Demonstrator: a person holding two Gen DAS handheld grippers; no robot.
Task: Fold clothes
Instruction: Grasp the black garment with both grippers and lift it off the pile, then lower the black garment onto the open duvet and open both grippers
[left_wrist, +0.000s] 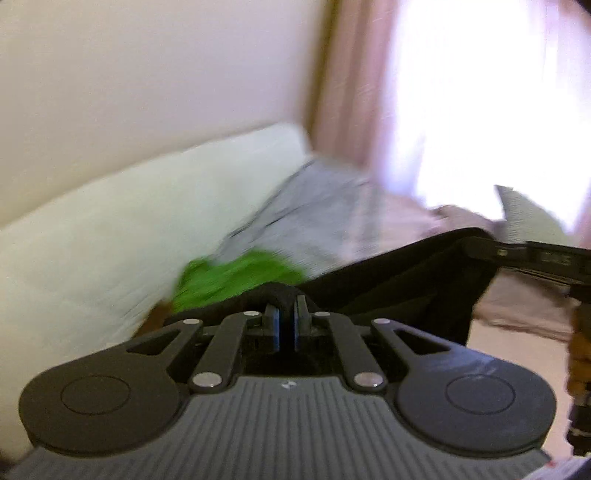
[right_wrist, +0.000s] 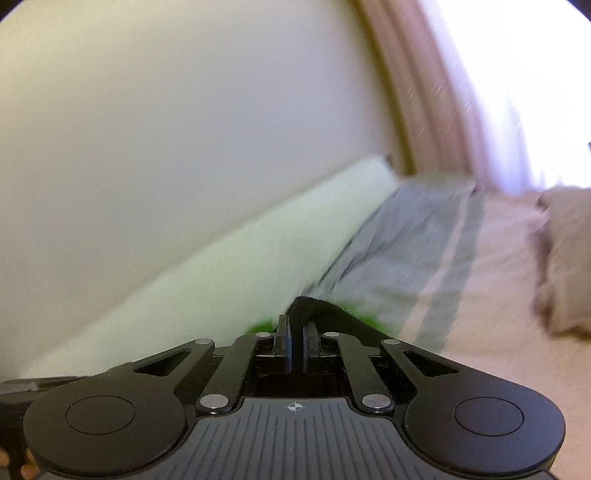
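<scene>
Left wrist: left hand-held gripper clenched on black garment; right hand-held gripper likewise, both raised level.

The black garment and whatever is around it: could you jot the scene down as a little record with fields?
held item: black garment, lifted and stretched between both tools
left hand-held gripper: shut on a fold of the garment
right hand-held gripper: shut on another bunched edge of it
beneath: bed with a grey striped cloth
nearby: green clothing beside the white cushion along the wall
background: pink curtain at a bright window
image quality: blurred
</scene>
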